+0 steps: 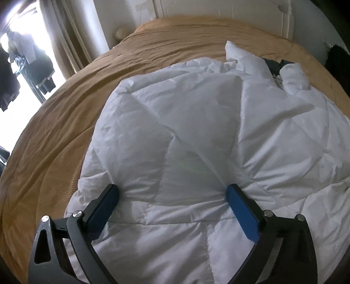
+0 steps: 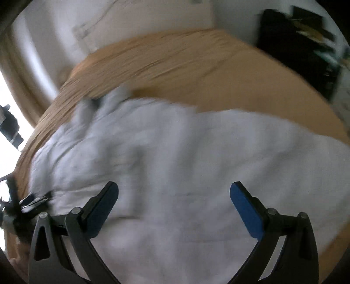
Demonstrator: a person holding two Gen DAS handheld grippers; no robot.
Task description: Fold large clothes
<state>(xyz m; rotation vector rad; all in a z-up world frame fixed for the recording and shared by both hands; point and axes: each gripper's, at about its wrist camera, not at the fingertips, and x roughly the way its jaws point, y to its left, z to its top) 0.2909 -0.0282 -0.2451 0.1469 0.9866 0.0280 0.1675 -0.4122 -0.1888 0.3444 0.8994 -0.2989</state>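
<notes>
A white quilted puffer coat (image 1: 196, 135) lies spread on a bed with a tan cover (image 1: 54, 135). Its sleeves are bunched at the far right, with a dark patch of lining showing. My left gripper (image 1: 172, 192) is open, its blue-padded fingers (image 1: 242, 212) pressed into the coat on either side of a puffy panel near the near edge. In the right wrist view the coat (image 2: 186, 157) is blurred by motion. My right gripper (image 2: 174, 192) is open and hovers over the coat's near part, holding nothing.
The tan bed cover (image 2: 175, 65) stretches beyond the coat to a white headboard and wall (image 1: 196, 8). A bright window with curtains and dark hanging clothes (image 1: 28, 65) is at left. Dark furniture (image 2: 295, 48) stands at far right. The left gripper's body (image 2: 24, 205) shows at the left edge.
</notes>
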